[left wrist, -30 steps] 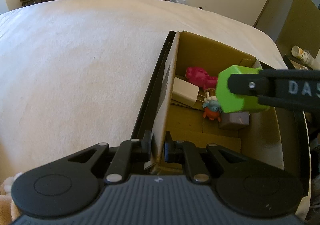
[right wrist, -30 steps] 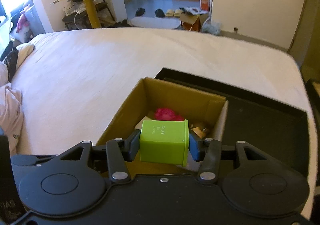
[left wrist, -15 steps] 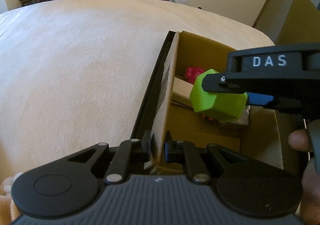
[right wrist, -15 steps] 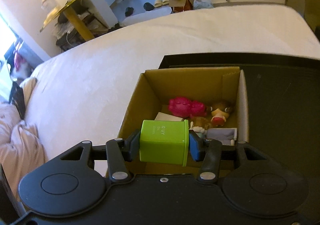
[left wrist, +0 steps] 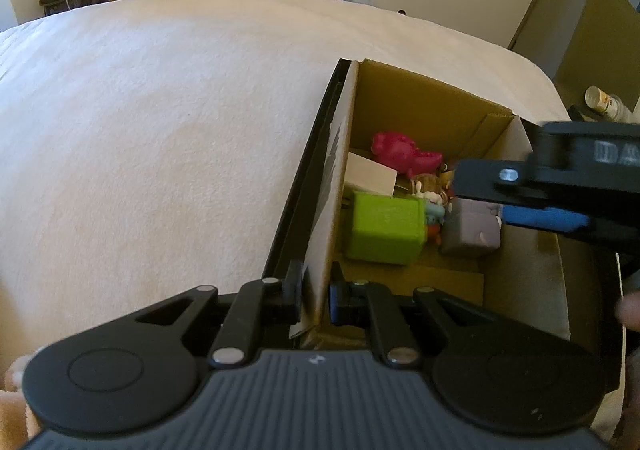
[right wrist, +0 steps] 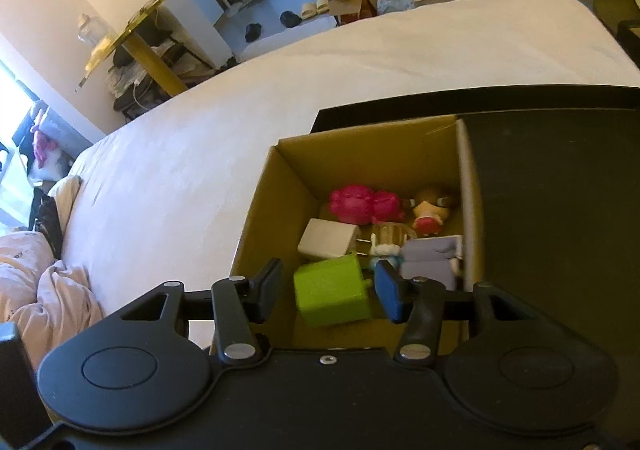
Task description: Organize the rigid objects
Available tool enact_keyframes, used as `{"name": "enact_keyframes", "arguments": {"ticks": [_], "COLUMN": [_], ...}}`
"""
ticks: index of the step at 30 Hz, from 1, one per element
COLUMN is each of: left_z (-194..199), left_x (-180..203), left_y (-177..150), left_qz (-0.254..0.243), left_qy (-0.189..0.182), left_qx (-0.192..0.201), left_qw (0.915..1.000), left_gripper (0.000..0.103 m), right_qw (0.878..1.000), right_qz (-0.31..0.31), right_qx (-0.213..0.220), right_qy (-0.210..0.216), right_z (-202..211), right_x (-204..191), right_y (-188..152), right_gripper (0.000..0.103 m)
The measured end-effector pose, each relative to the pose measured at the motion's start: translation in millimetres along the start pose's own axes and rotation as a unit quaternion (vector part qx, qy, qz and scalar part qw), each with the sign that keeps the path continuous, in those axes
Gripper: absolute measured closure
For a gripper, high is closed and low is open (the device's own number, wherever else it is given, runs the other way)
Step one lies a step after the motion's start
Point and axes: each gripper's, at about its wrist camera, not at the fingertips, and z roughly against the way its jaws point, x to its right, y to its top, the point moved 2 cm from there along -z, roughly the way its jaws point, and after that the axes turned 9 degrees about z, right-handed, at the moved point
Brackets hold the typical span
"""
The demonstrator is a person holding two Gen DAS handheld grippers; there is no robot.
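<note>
Green block (right wrist: 331,294) lies tilted in cardboard box (right wrist: 256,226), prongs rightward.

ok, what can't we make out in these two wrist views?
- Small figurines behind the green cube, left wrist: too small, partly hidden.
- Cardboard box floor, right wrist: near end hidden by the right gripper.
- Right gripper's lettering, left wrist: blurred, cut by the edge.

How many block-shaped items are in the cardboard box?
3: green block nearest the right gripper, white block behind it, grey-lilac block by the right wall. Others may be hidden under the figurines.
</note>
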Motion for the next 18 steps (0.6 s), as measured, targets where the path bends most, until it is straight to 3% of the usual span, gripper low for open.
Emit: {"name": "enact_keyframes", "arguments": {"ticks": [8, 18], "left_z": [3.2, 38.2], "left_x": [7.0, 7.4], "left_y": [4.8, 7.5], "left_qz": [-0.004, -0.016], "left_qy": [0.000, 0.002], "left_qx": [-0.018, 0.012], "left_qw": [0.9998, 0.9998], "left_gripper": [0.092, 0.092], "right_qw": [1.000, 0.999], "right_qz": [-0.019, -0.021], "right_qx": [0.015, 0.029], "right_qy": [-0.011, -0.034], "right_z": [30.2, 55.0], "right_x": [15.7, 31.1], "right_y": [-5.1, -15.3], "right_gripper": [0.052, 0.050]}}
